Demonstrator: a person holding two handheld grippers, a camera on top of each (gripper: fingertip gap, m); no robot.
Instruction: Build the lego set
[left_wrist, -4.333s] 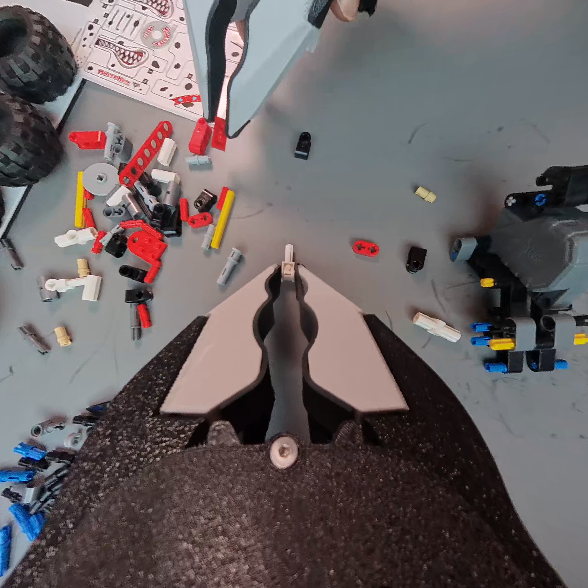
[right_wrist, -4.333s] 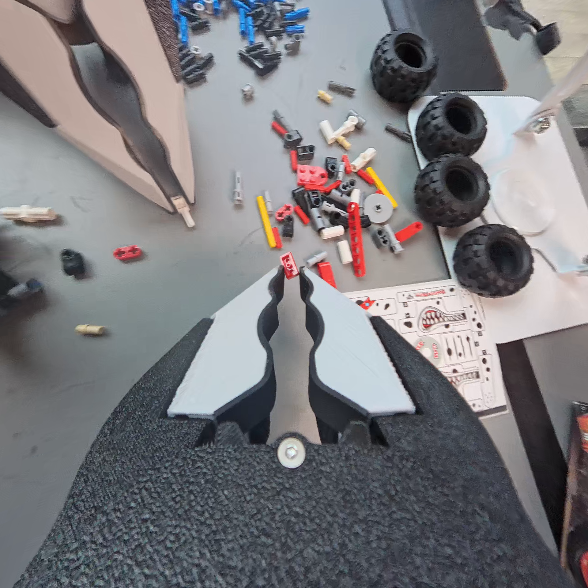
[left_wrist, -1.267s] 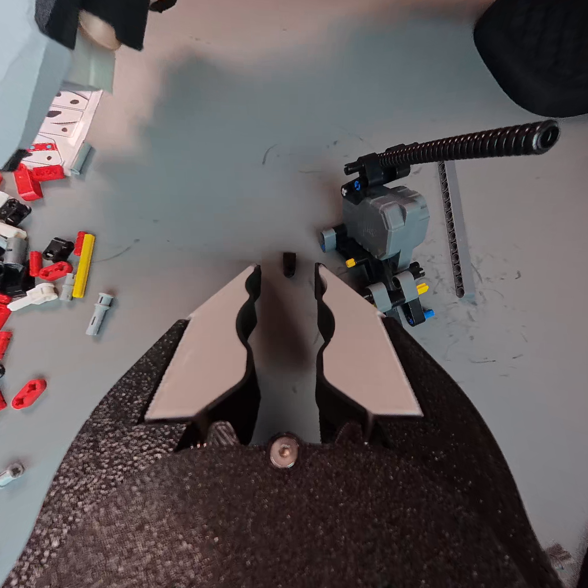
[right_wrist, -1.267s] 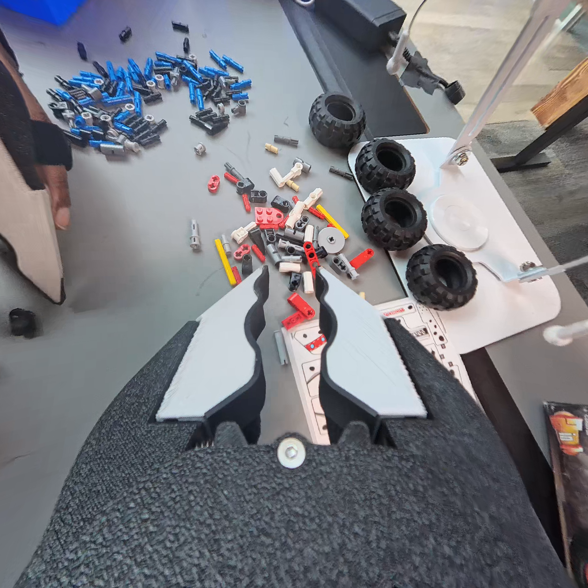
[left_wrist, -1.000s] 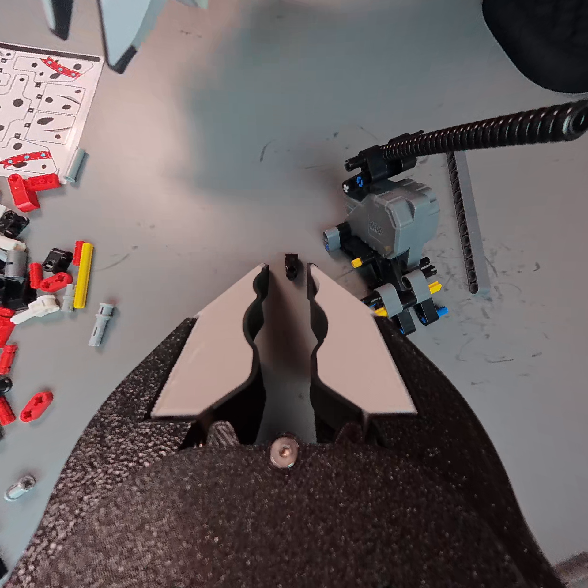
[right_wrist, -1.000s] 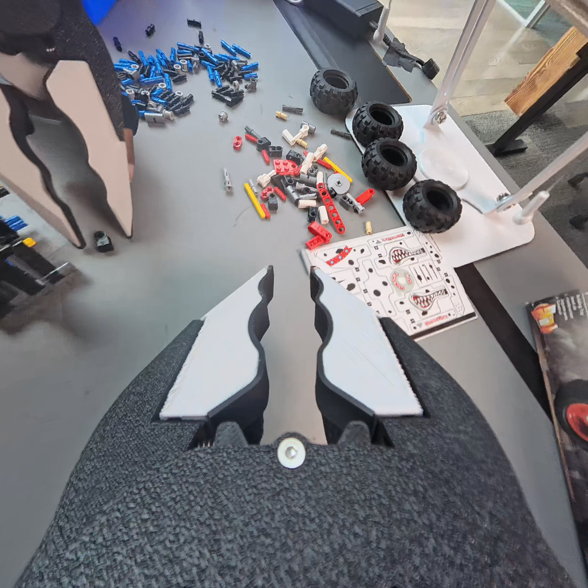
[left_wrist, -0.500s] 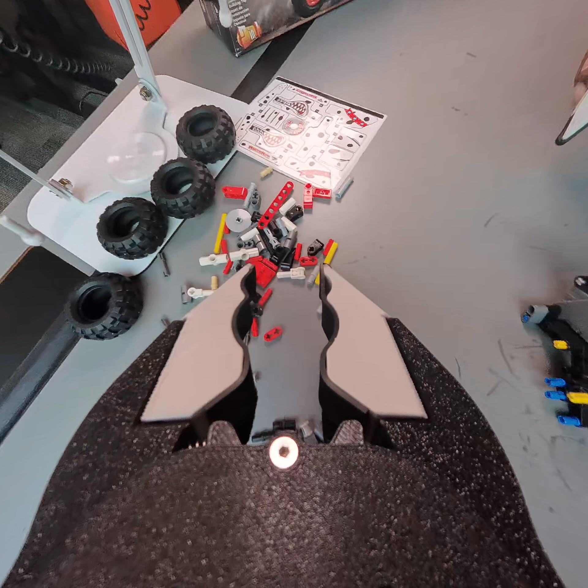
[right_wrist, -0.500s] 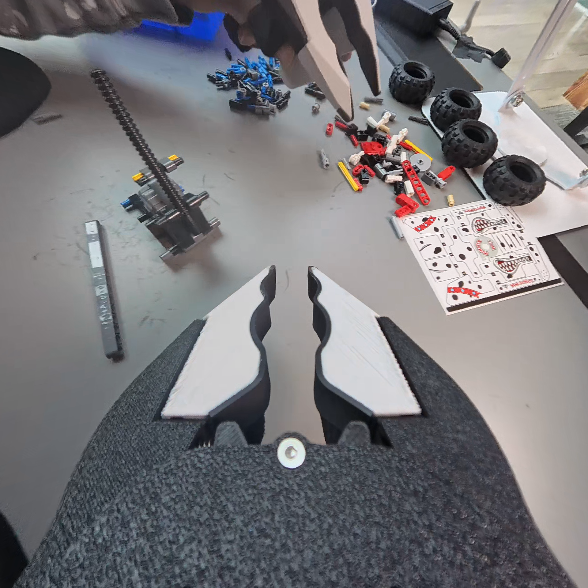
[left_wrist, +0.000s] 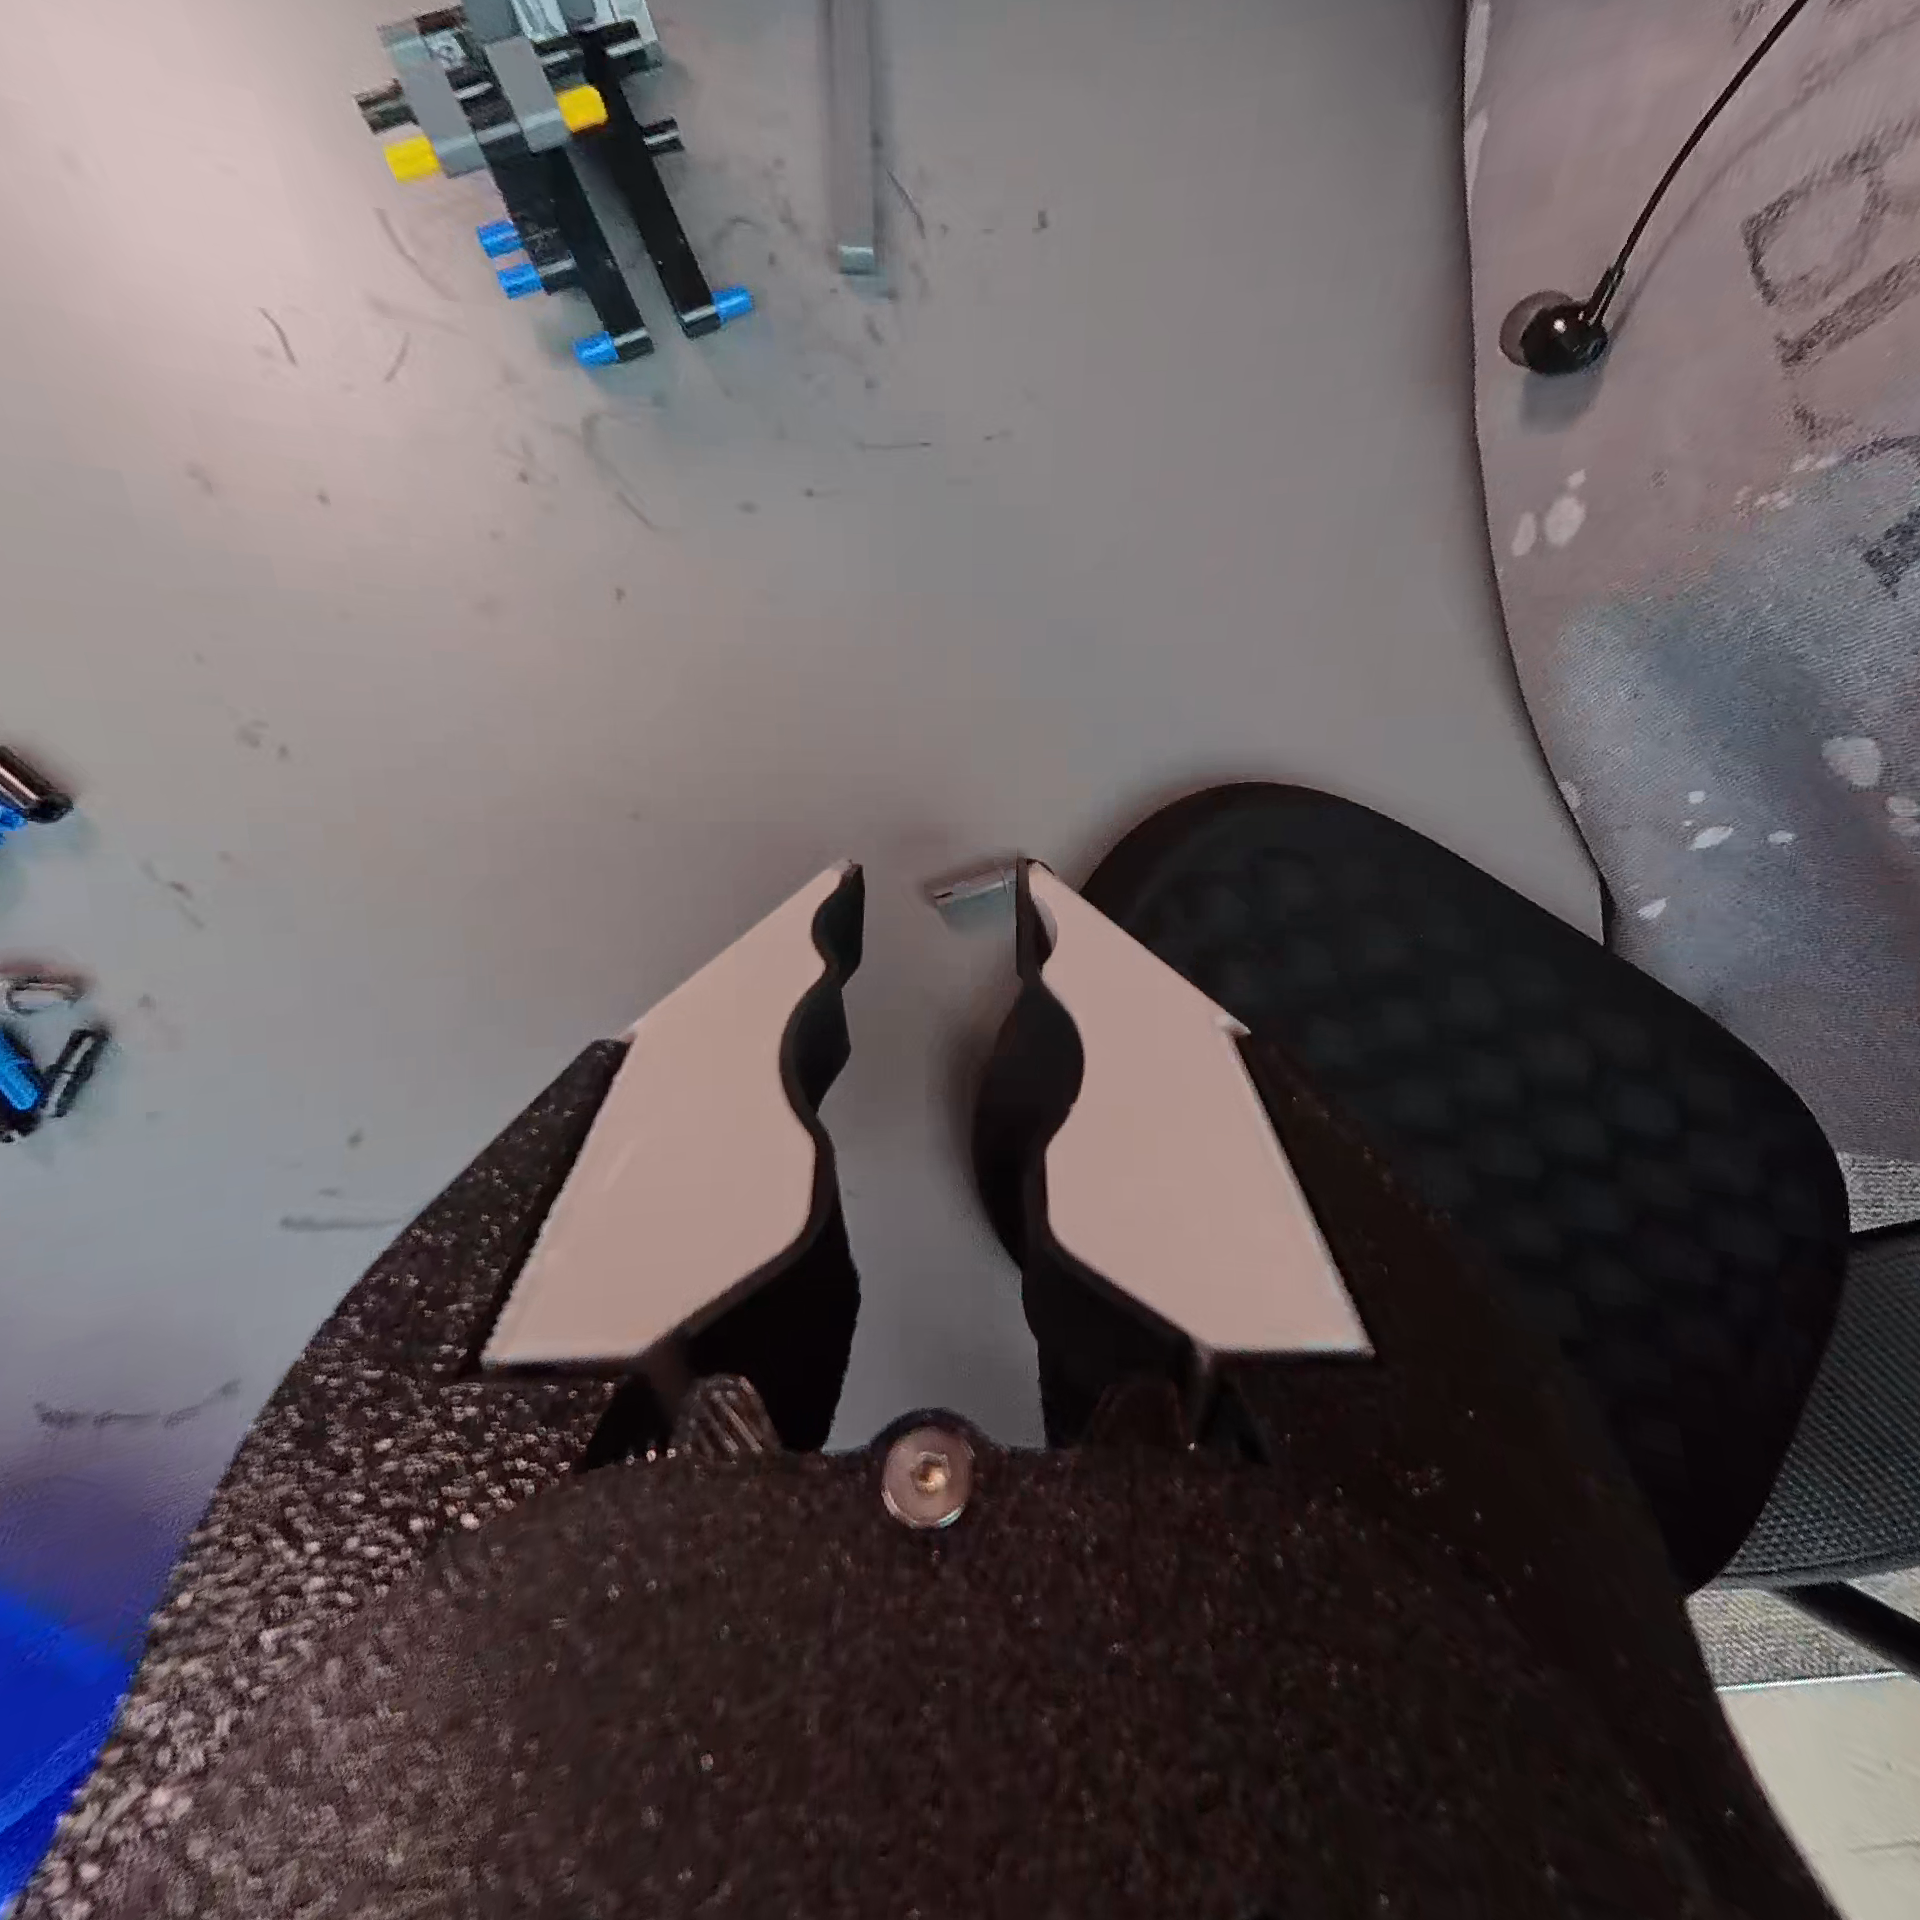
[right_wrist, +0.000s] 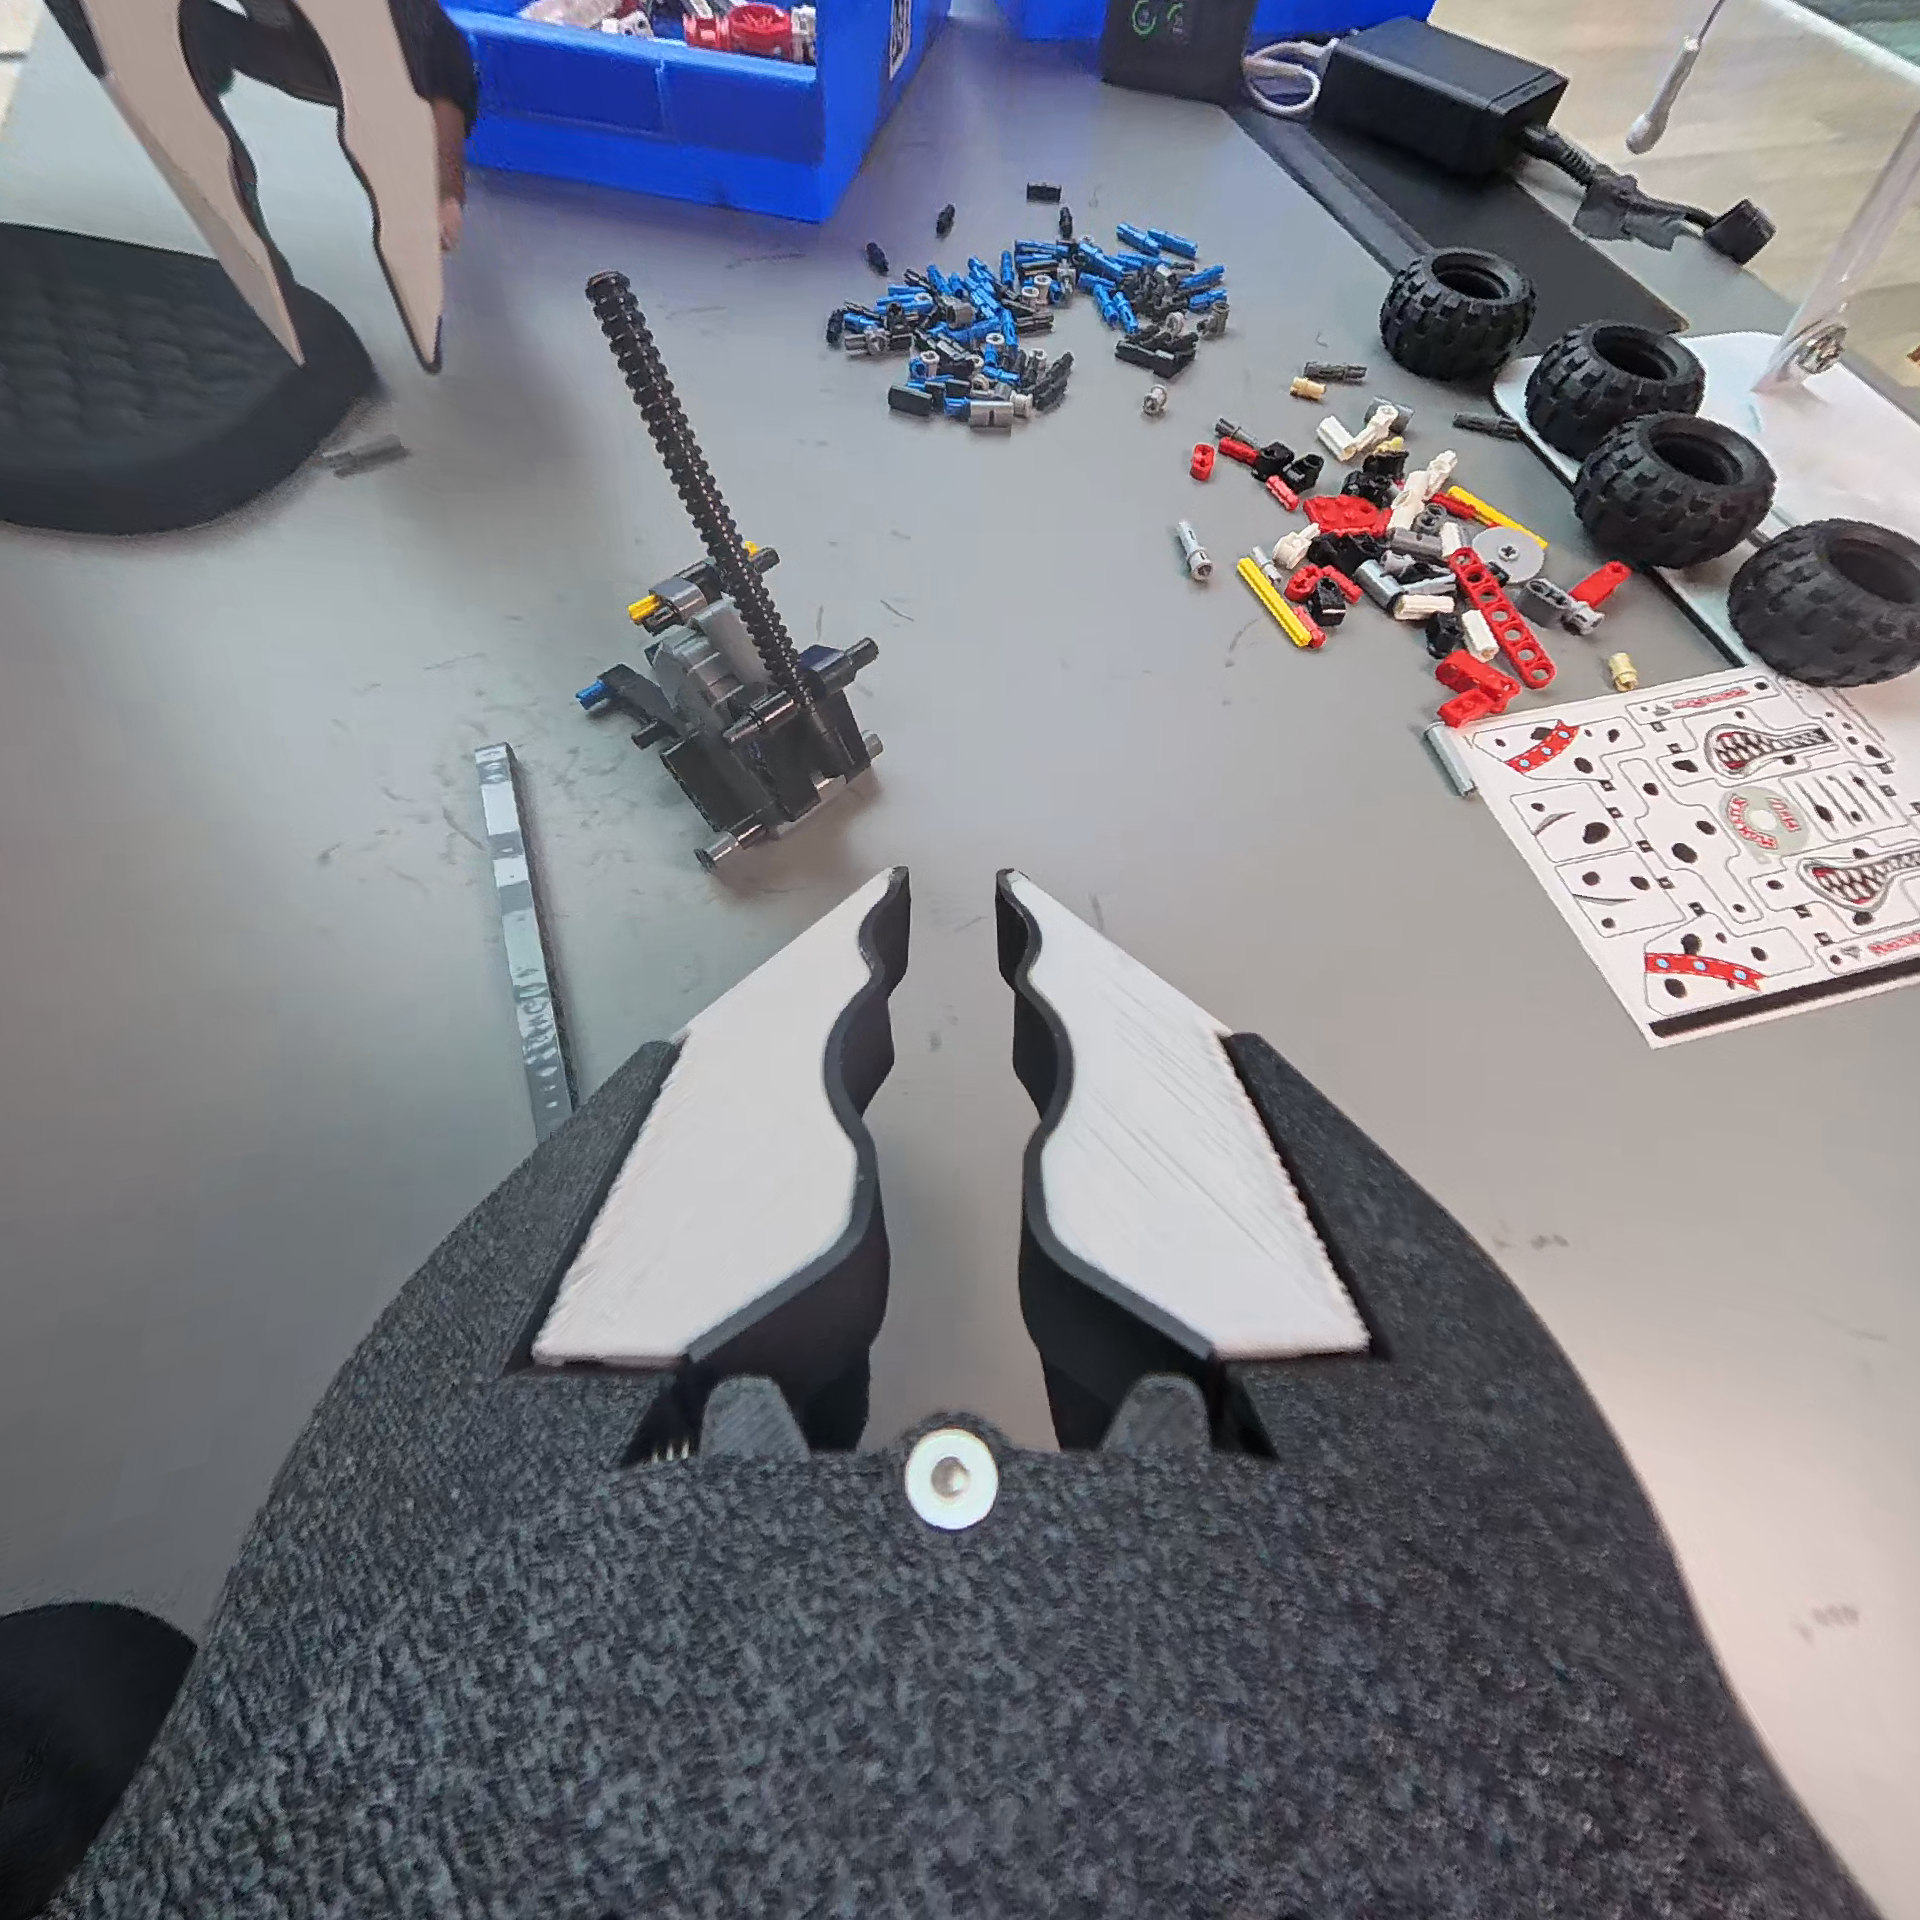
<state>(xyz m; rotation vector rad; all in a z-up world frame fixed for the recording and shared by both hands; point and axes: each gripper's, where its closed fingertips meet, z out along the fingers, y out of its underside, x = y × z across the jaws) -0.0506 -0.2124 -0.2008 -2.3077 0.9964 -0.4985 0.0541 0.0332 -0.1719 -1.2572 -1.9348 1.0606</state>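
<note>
Bare grey table lies ahead of the right claw, whose jaws stand narrowly apart, empty. At its 11 o'clock sits the part-built lego model; loose pieces at 2 o'clock. The left claw, moderately open, holds nothing; a small grey piece lies beside its right fingertip near the black mat.

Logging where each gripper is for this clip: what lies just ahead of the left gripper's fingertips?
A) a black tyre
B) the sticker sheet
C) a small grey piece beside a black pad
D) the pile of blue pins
C: in the left wrist view the open left gripper hovers over a small grey piece lying next to the black pad.
</note>
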